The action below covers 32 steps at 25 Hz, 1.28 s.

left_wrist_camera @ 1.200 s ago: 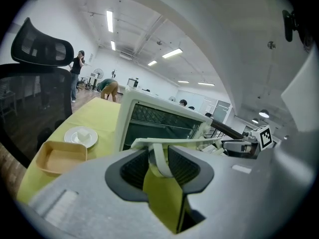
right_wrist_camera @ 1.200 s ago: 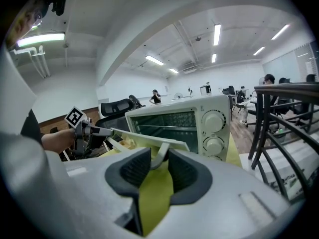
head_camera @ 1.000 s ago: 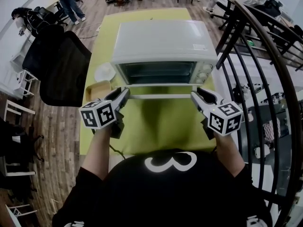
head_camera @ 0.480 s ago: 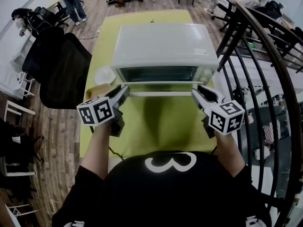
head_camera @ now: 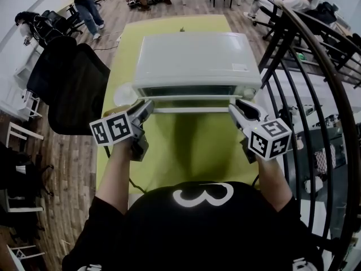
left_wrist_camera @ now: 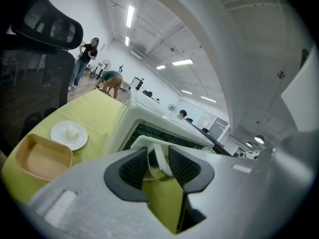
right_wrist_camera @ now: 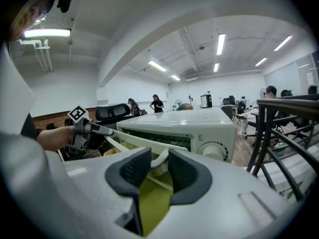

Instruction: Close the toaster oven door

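A white toaster oven (head_camera: 197, 61) stands on the yellow-green table (head_camera: 192, 145), its glass door (head_camera: 192, 91) tilted up and only a little open. The door's white handle bar (head_camera: 192, 110) runs between my two grippers. My left gripper (head_camera: 148, 107) is shut on the bar's left end. My right gripper (head_camera: 232, 108) is shut on its right end. In the left gripper view the handle (left_wrist_camera: 158, 152) sits between the pads of the left gripper (left_wrist_camera: 159, 164). The right gripper view shows the handle end (right_wrist_camera: 160, 158) clamped in the right gripper (right_wrist_camera: 158, 167), with the oven's knob (right_wrist_camera: 213, 151) just beyond.
A white plate (left_wrist_camera: 69, 135) and a tan tray (left_wrist_camera: 42, 158) lie on the table left of the oven. A black office chair (head_camera: 73, 83) stands by the table's left side. A black metal railing (head_camera: 316, 66) runs along the right. People are at the far end of the room.
The door has swung up from low and wide open to nearly against the oven front. Both grippers moved up and forward with the handle.
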Each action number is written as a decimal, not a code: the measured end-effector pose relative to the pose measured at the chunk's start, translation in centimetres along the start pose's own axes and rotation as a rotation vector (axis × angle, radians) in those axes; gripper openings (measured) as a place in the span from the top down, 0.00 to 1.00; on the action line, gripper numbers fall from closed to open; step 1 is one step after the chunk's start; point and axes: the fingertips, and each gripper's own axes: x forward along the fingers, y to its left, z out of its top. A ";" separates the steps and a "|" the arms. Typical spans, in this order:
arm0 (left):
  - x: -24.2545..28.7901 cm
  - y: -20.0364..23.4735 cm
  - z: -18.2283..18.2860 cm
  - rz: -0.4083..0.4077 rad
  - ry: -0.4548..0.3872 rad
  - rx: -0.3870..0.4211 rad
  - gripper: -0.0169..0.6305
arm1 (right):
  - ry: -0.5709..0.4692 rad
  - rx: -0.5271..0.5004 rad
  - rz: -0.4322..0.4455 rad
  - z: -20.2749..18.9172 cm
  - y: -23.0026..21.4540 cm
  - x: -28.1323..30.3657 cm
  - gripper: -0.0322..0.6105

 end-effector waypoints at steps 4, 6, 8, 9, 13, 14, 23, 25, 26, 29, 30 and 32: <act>0.7 0.3 0.6 -0.010 -0.004 -0.031 0.77 | -0.013 0.022 0.008 0.4 -0.6 0.6 0.78; 1.0 0.4 0.9 -0.016 -0.006 -0.045 0.77 | -0.019 0.033 0.011 0.7 -0.8 0.8 0.78; 1.2 0.6 1.3 -0.021 -0.009 -0.060 0.77 | -0.028 0.041 0.012 1.0 -1.1 1.1 0.78; 1.4 0.6 1.4 -0.023 -0.012 -0.069 0.77 | -0.033 0.040 0.010 1.2 -1.2 1.3 0.78; 1.8 0.8 1.9 -0.036 -0.025 -0.108 0.77 | -0.041 0.023 0.000 1.6 -1.5 1.7 0.78; 2.0 0.9 2.0 -0.039 -0.028 -0.115 0.77 | -0.042 0.023 -0.002 1.8 -1.6 1.8 0.78; 2.6 1.1 2.6 -0.054 -0.020 -0.141 0.76 | -0.053 0.013 -0.007 2.4 -2.0 2.3 0.79; 2.6 1.1 2.6 -0.058 -0.020 -0.141 0.76 | -0.058 0.015 -0.006 2.4 -2.1 2.3 0.79; 2.6 1.1 2.6 -0.060 -0.020 -0.143 0.76 | -0.060 0.015 -0.004 2.4 -2.1 2.3 0.79; 2.7 1.1 2.5 -0.069 -0.023 -0.153 0.76 | -0.071 0.015 0.001 2.3 -2.2 2.3 0.79; 2.7 1.1 2.5 -0.071 -0.025 -0.151 0.76 | -0.079 0.013 0.000 2.4 -2.2 2.2 0.79; 2.4 1.0 2.6 -0.064 -0.032 -0.129 0.75 | -0.107 0.005 -0.008 2.9 -2.1 1.7 0.79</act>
